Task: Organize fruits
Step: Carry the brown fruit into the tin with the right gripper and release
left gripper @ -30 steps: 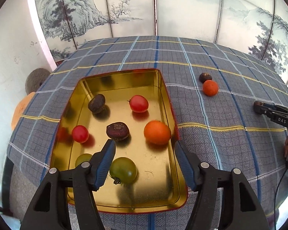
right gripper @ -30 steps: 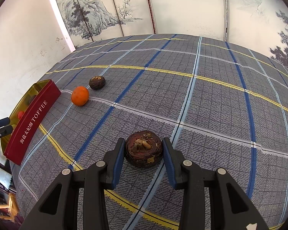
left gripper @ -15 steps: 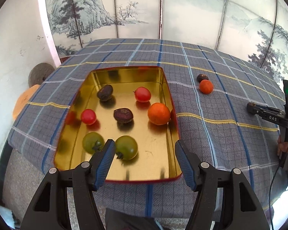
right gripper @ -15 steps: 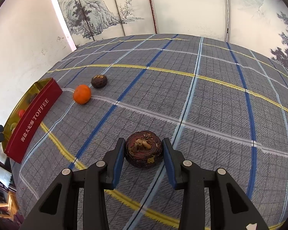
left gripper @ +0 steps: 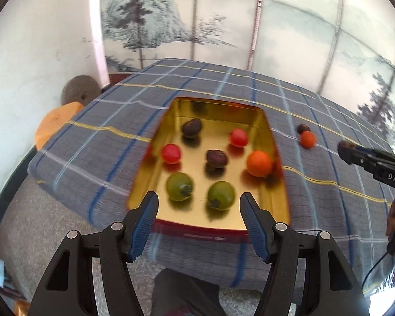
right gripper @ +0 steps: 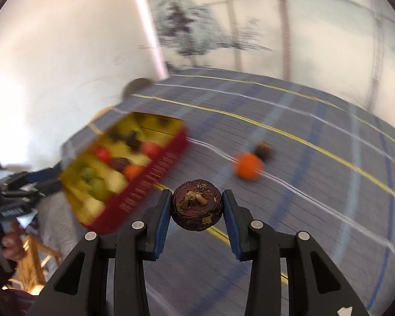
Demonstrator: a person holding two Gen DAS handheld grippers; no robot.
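We have seven fruits in the gold rectangular tin with red outer walls, centre frame. Right gripper is clamped on a dark brown-purple round fruit, off the checked blue-grey cloth surface. Left gripper is empty, jaws apart. Left to do: small orange fruit and dark round fruit, mid-right.
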